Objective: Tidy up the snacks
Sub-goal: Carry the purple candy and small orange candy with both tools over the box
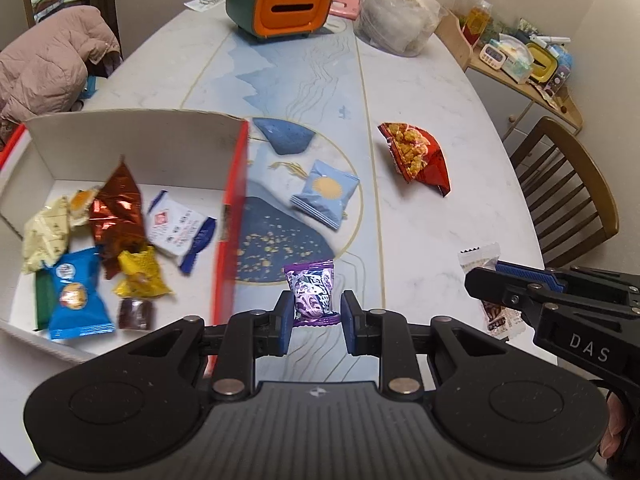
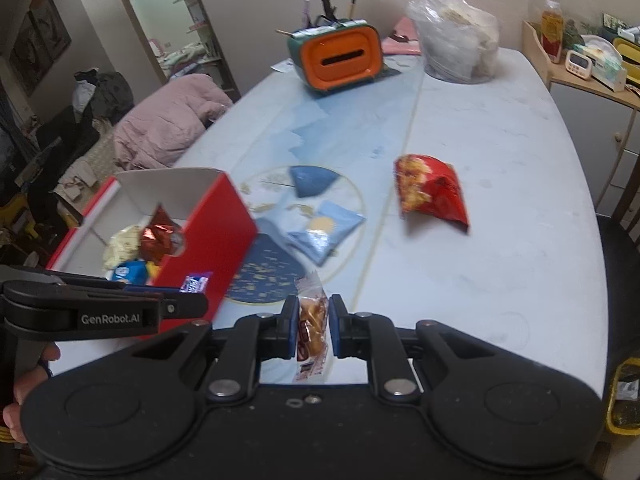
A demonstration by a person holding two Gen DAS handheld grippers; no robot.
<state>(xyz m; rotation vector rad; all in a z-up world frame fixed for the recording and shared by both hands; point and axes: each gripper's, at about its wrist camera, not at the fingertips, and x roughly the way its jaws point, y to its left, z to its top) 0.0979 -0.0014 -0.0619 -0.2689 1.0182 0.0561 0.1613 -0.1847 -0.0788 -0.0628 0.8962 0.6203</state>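
From my left wrist camera I can read "DAS" in pale capitals on the black body of the right gripper (image 1: 486,276) — it stands at the right edge of that view. From my right wrist camera, "GenRobot.AI" is printed in white on the side of the left gripper (image 2: 188,300), low at the left. The snack wrappers carry print too — the purple candy (image 1: 313,294) and the white packet (image 1: 176,228) in the box — but I cannot make it out.
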